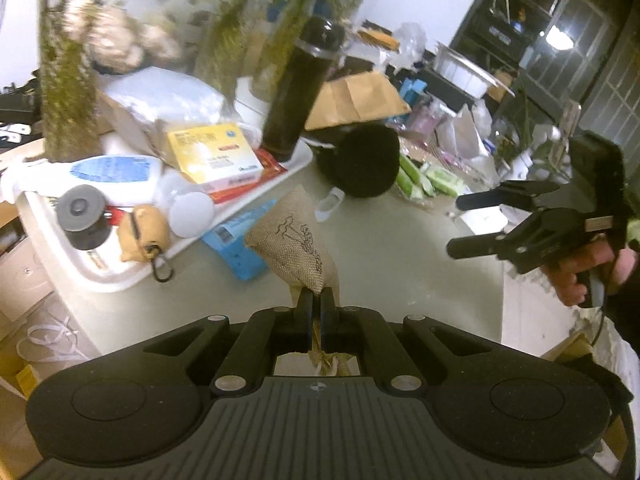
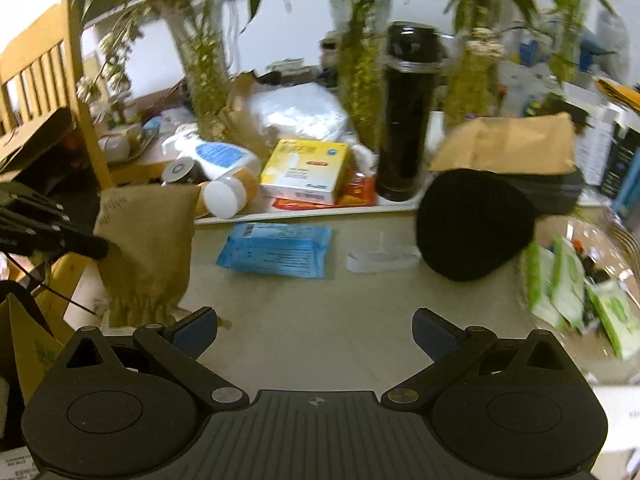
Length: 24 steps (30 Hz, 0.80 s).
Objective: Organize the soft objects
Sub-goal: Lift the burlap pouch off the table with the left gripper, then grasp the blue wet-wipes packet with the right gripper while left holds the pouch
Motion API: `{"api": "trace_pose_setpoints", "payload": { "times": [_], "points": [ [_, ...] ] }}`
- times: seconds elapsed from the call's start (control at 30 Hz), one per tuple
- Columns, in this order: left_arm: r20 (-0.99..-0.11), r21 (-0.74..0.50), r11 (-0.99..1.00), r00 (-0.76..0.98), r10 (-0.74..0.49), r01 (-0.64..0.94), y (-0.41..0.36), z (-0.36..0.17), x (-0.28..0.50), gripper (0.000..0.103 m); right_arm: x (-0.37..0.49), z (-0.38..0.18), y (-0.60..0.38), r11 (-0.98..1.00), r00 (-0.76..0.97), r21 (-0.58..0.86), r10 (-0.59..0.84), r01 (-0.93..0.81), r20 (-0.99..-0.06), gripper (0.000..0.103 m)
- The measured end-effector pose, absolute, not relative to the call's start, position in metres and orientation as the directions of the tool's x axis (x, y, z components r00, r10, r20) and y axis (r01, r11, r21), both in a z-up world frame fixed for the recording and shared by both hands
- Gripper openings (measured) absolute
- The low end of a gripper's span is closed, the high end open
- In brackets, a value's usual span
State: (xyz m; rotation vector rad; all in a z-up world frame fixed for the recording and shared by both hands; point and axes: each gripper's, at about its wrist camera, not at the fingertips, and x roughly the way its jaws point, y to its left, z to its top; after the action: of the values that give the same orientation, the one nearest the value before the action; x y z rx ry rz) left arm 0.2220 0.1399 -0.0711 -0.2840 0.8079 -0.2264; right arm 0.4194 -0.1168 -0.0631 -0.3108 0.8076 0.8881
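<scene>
We judge burlap pouch (image 1: pixel 294 240) light, floppy; left gripper (image 1: pixel 316 300) pinches its gathered neck. Right gripper (image 2: pixel 316 334) wide open, empty.

- The burlap pouch (image 1: pixel 290 240) was tan, printed with a dark line drawing, gathered at its drawstring neck, and hung clear of the table.
- The black beanie (image 2: pixel 474 224) lay slumped on the table beside the tray.
- The blue wipes pack (image 2: pixel 276 249) lay flat nearby.

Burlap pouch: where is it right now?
The burlap pouch is pinched in the shut left tool, lifted above the table, near the blue wipes pack.
</scene>
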Motion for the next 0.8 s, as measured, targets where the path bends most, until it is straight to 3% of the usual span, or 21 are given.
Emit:
{"api": "trace_pose_setpoints", "payload": {
  "times": [0.47,0.8],
  "points": [
    [-0.64,-0.352,0.936,0.726,-0.252,0.014,0.177,-0.052,0.181,0.004,0.455,-0.107,-0.017,0.602,0.235,0.105,0.459,-0.792,-0.857,0.103],
    [-0.631,-0.357,0.934,0.741,-0.232,-0.012,0.195,-0.046,0.159,0.004,0.468,-0.148,0.051,0.628,0.259,0.077,0.426,-0.774,-0.867,0.103]
  ]
}}
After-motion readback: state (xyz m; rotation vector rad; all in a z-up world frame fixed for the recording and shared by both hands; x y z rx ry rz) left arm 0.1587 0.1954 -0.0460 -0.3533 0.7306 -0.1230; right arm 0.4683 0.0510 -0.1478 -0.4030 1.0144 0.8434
